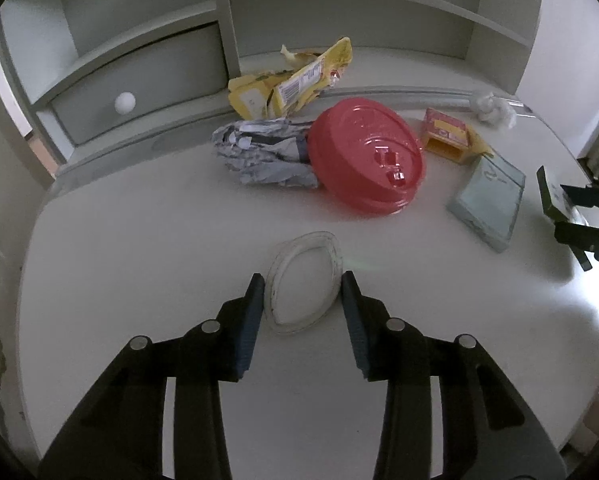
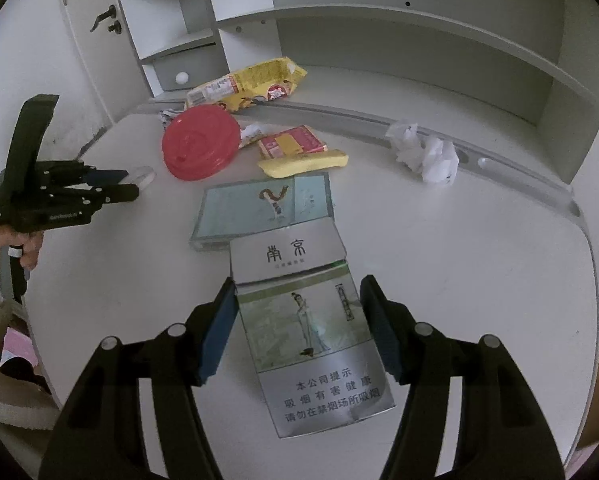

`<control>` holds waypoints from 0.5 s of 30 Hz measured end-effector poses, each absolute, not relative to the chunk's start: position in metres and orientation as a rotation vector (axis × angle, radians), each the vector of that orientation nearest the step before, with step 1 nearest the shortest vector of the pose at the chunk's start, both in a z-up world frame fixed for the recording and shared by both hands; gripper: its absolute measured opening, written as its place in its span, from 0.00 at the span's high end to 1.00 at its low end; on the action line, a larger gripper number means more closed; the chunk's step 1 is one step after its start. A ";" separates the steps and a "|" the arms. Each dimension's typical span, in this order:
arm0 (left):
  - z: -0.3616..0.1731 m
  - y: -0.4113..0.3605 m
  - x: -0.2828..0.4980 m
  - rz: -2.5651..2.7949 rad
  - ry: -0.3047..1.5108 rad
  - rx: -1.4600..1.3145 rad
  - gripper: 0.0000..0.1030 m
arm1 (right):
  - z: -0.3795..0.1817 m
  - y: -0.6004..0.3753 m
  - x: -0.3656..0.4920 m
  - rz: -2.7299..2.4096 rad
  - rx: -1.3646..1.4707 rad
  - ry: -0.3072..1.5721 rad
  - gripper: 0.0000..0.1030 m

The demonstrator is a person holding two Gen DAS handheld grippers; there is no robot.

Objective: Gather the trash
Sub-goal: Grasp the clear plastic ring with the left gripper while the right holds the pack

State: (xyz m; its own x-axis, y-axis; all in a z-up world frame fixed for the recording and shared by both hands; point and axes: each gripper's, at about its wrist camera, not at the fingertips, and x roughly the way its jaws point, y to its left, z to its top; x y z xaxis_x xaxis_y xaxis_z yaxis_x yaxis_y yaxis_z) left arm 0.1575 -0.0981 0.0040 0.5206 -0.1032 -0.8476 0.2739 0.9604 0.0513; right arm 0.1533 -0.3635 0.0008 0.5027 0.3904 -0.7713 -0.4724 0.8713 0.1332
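- Left tongs (image 1: 303,292) – pads squeezing a clear plastic lid (image 1: 304,282) bent into an oval on the surface (image 1: 139,240)
- Right tongs (image 2: 297,320) hold a silver cigarette pack (image 2: 307,328) by its edges
- Beyond – red lid (image 1: 365,160), yellow wrappers (image 1: 295,80)

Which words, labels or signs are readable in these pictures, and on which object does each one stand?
"南京": top flap of the silver cigarette pack.
"本公司提示 / 吸烟有害健康 / 请勿在禁烟场所吸烟": lower face of the same pack.
Pale blue cigarette pack: a curly emblem only; its print is too small.
Yellow snack wrapper: barcode and logo, blurred.
Left hand-held gripper: white lettering on its body, unreadable.
Red lid: embossed marks, unreadable.
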 end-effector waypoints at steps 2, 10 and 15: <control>0.005 -0.098 0.155 -0.229 1.000 0.173 0.64 | 0.000 -0.363 0.152 0.526 -0.096 0.899 0.40; 0.030 -0.130 0.133 -0.295 0.941 0.161 0.64 | 0.014 -0.397 0.134 0.493 -0.006 0.825 0.40; 0.073 -0.220 0.099 -0.506 0.792 0.198 0.64 | 0.043 -0.477 0.092 0.409 0.181 0.720 0.40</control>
